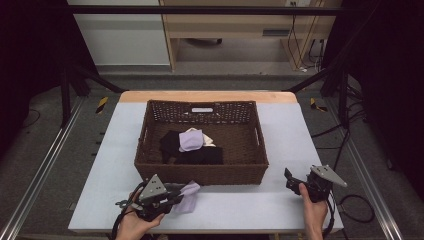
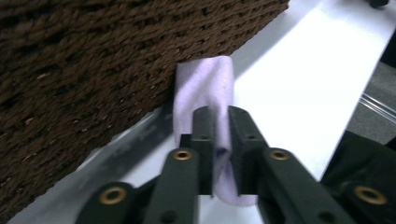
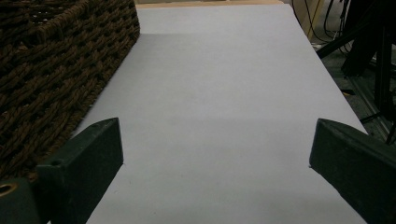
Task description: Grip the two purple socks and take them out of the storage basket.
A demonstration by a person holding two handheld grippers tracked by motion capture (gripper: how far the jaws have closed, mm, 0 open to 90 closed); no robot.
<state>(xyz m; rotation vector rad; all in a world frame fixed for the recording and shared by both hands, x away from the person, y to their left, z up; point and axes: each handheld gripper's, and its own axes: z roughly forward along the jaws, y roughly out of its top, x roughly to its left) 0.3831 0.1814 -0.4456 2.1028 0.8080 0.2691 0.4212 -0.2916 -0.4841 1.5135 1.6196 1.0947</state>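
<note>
Left gripper (image 2: 221, 135) jaws pinching lilac cloth (image 2: 205, 88), seemingly lengthwise toward basket (image 2: 93, 60), right gripper (image 3: 215, 154) jaws wide apart

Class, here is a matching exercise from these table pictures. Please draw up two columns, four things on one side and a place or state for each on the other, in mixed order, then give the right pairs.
Things:
1. left gripper
2. right gripper
3. basket
4. lilac cloth on the table

Places or states:
A. brown and woven, with dark and light clothes inside
B. jaws wide apart over bare table
C. in front of the basket's near wall
D. jaws around a fold of cloth

Pairs: 1-D, 2-B, 3-A, 4-C
</note>
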